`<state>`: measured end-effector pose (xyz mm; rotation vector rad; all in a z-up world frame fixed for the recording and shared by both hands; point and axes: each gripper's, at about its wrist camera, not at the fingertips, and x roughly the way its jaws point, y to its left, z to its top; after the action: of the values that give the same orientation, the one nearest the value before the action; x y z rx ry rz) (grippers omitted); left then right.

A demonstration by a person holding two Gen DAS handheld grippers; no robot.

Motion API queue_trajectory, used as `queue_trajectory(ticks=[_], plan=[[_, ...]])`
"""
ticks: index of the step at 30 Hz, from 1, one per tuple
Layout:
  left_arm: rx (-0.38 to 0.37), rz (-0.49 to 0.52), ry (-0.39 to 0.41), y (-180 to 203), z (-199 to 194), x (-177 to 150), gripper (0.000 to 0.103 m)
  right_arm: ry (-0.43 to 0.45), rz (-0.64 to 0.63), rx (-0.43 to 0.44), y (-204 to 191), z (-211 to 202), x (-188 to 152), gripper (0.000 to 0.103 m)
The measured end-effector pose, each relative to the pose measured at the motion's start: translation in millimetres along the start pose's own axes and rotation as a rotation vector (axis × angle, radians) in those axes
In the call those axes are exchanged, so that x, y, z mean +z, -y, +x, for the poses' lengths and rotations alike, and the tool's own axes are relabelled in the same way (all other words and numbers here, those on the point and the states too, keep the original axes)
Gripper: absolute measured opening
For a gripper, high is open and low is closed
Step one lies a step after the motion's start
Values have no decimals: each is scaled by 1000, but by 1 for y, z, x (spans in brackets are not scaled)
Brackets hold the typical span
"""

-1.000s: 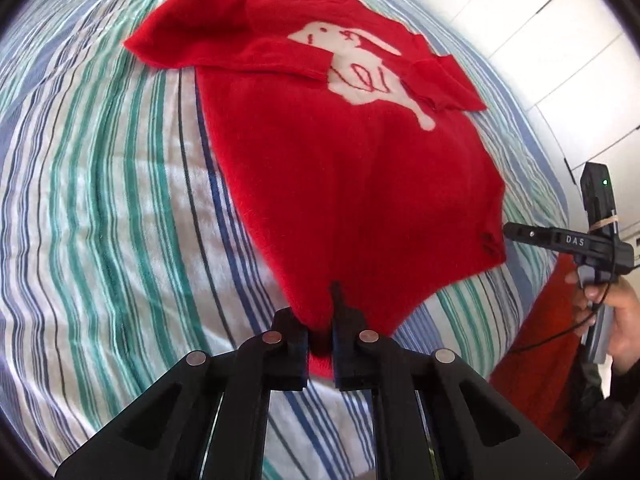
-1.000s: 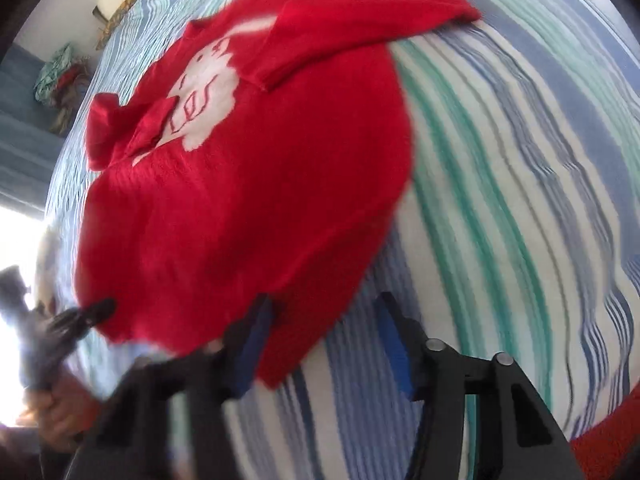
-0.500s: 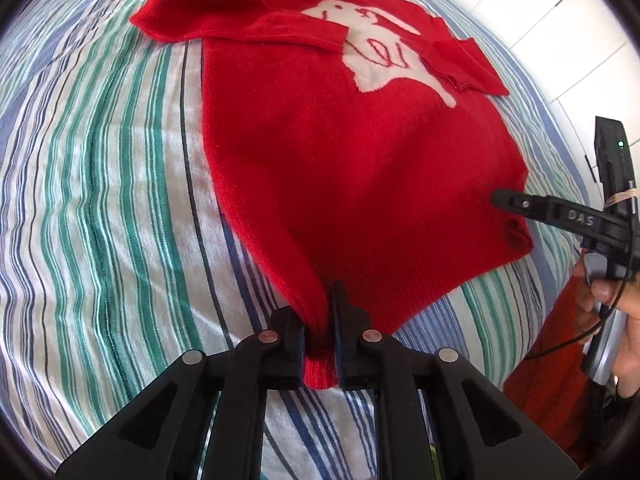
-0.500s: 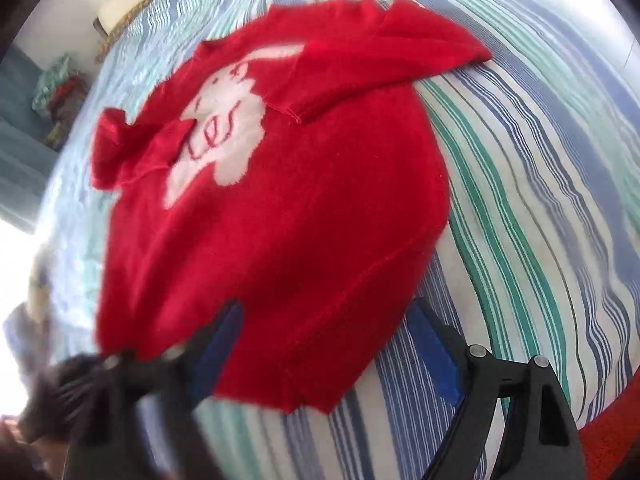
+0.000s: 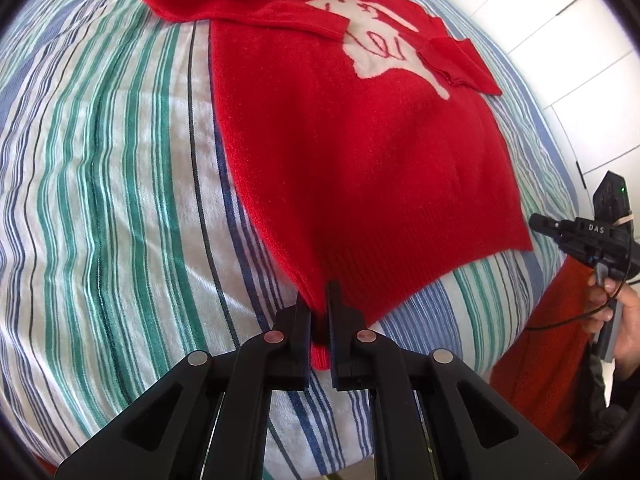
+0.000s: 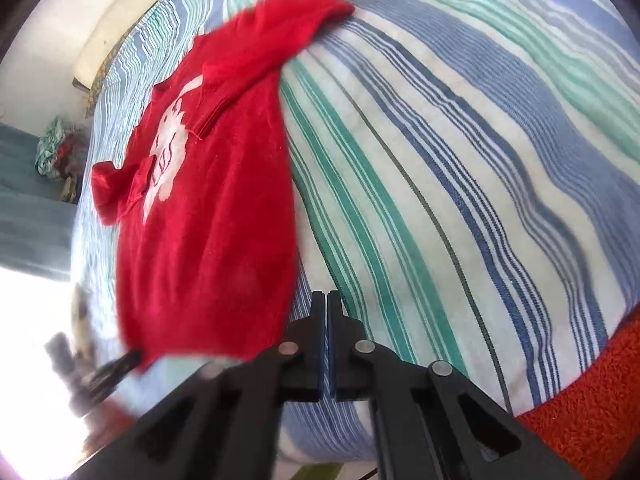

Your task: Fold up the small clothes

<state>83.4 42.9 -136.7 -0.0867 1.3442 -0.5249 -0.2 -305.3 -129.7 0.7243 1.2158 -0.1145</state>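
Observation:
A small red knit sweater [image 5: 360,140] with a white animal motif lies flat on a striped bed, sleeves folded over its chest. My left gripper [image 5: 319,300] is shut on the sweater's bottom hem at its near left corner. In the right wrist view the sweater [image 6: 208,220] lies to the left. My right gripper [image 6: 325,300] is shut and empty, just right of the sweater's hem, above the bedspread. The right gripper also shows in the left wrist view [image 5: 556,226], off the sweater's right hem corner.
The bed has a blue, green and white striped cover [image 5: 100,200]. An orange-red fuzzy fabric [image 6: 592,400] hangs at the bed's near edge. White cupboard doors [image 5: 560,40] stand beyond. A bundle of clothes [image 6: 56,152] lies far left.
My right gripper has closed and moved off the sweater's hem to the right, holding nothing. My left gripper keeps its hold on the hem, and the sweater has settled flatter.

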Motion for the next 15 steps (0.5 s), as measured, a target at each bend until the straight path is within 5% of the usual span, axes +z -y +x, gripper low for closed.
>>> queue_trajectory(ticks=[1,3,4,6,7,8,15], plan=[[-12,-14,2,-2,-1,0,7,-6,8,47,-2,5,-1,8],[-26,-26,1,-4,1,0,7,-15,29,111,-1,9,-5,62],[-28,-30,-4,-3,4,0,7,-16,33,159,-2,12,-7,67],[-31,-37,-14,-1,12,2,4,-51,-28,182,-16,26,-10,58],[-22,-39,-18,0,14,3,3,-69,-73,185,-23,35,-11,40],[-10,-34,-16,3,12,2,2,-77,-97,168,-28,42,-11,6],[21,-34,-40,14,-16,-10,2,-40,-222,-49,-27,-11,-19,3]])
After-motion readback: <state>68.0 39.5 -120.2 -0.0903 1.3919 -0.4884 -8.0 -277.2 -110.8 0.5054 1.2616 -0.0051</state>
